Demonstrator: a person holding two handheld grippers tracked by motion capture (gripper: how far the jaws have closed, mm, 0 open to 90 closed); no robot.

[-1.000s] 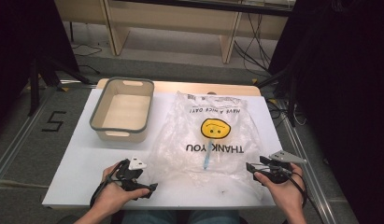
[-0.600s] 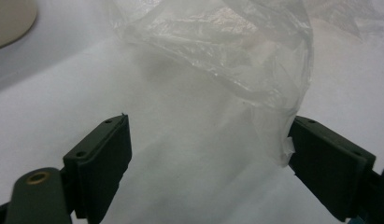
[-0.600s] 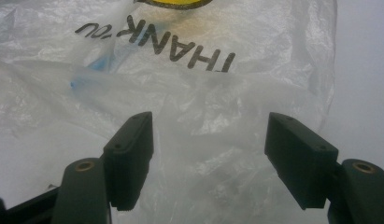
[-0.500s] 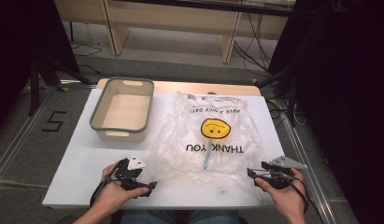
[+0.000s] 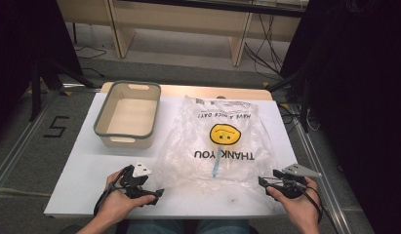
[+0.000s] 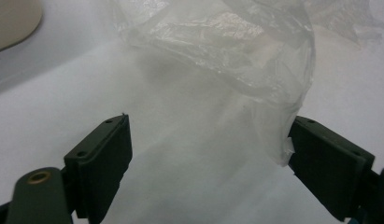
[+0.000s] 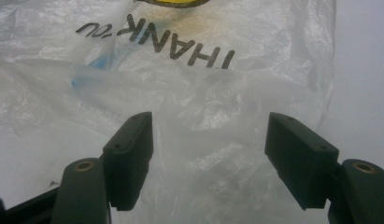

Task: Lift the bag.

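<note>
A clear plastic bag (image 5: 222, 141) printed with "THANK YOU" and a yellow smiley lies flat in the middle of the white table (image 5: 81, 170). My left gripper (image 5: 156, 194) rests near the front edge, just left of the bag's near left corner. It stands open, and the bag's crumpled corner (image 6: 217, 51) reaches the inner face of its right jaw (image 6: 208, 140). My right gripper (image 5: 262, 181) sits at the bag's near right corner, also open. The bag's edge (image 7: 180, 70) lies flat on the table between its jaws (image 7: 208, 135).
An empty beige basin with a grey rim (image 5: 101, 132) stands at the back left of the table, beside the bag. Bare white table surface lies in front of the basin. Beyond the table's far edge are wooden furniture legs and cables on the floor.
My right gripper has drifted slightly back toward the table's front edge. The left gripper and the bag have stayed put.
</note>
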